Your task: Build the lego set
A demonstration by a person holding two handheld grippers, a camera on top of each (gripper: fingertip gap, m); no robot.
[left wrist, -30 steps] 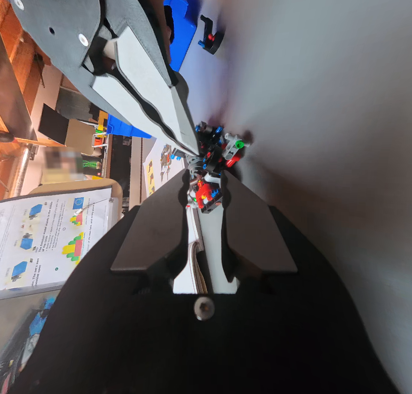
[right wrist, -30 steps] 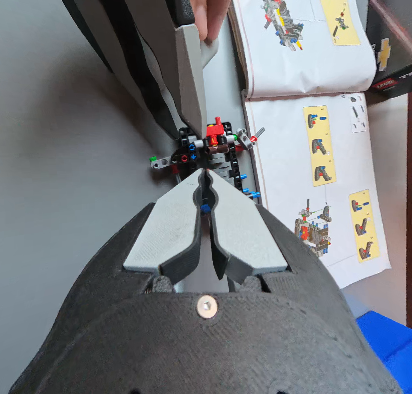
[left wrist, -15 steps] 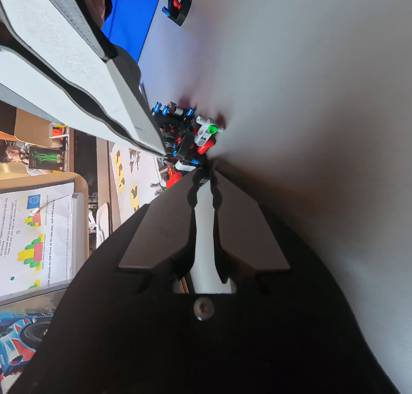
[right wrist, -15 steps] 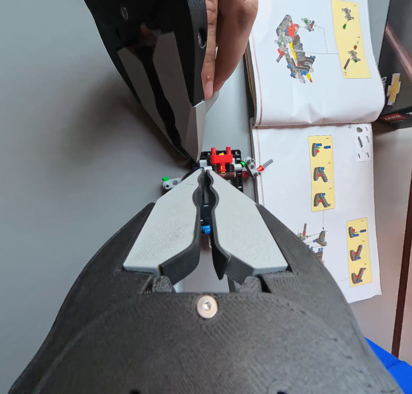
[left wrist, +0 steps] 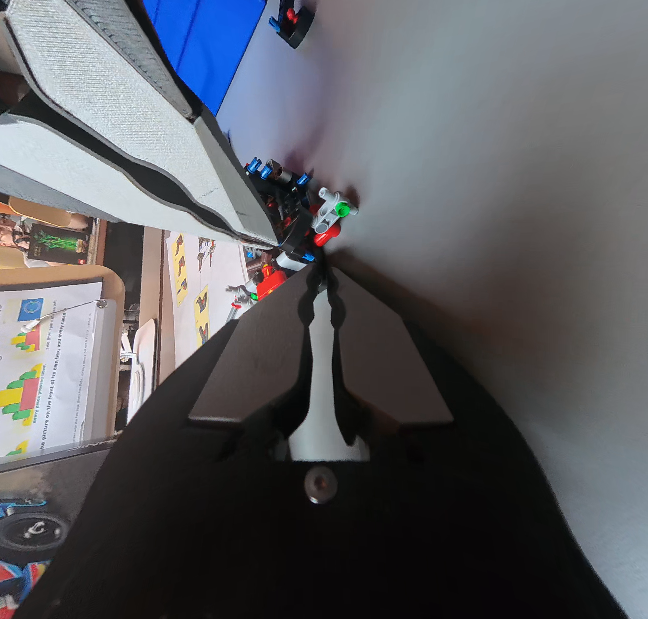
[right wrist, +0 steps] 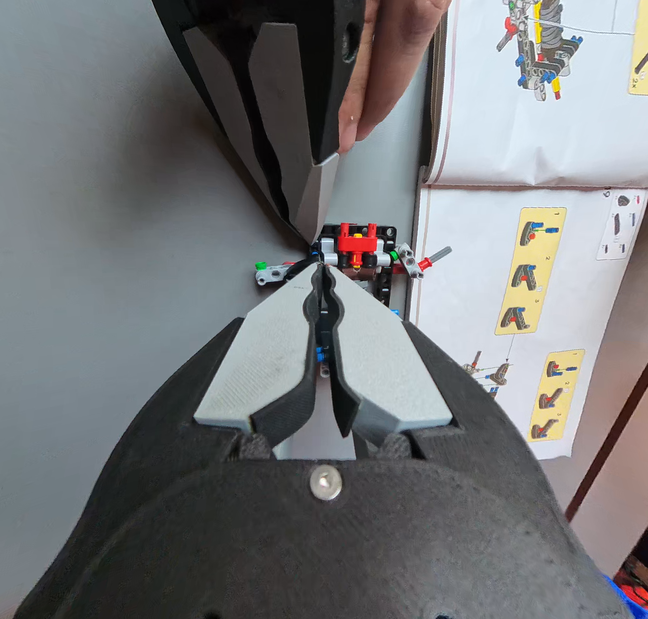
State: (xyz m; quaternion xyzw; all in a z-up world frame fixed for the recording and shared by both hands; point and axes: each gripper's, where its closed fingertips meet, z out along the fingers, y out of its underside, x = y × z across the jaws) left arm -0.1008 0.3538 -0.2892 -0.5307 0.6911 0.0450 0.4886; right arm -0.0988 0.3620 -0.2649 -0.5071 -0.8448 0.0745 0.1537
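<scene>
Right wrist view: our right tool [right wrist: 322, 268] pinched on black edge of lego model [right wrist: 357, 251], on grey counter [right wrist: 122, 216] beside open manual [right wrist: 526, 286]. Our left tool [right wrist: 310, 239], tips together, meets model's corner; whether it grips, we cannot tell. Left wrist view: blue bin [left wrist: 203, 34], loose black piece [left wrist: 292, 23] farther off.

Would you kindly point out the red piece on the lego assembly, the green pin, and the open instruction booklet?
red piece [right wrist: 357, 243], right wrist view, its flat top face.
green pin [left wrist: 342, 210], left wrist view, its round end.
instruction booklet [right wrist: 466, 286], right wrist view, blank area of its lower page.
</scene>
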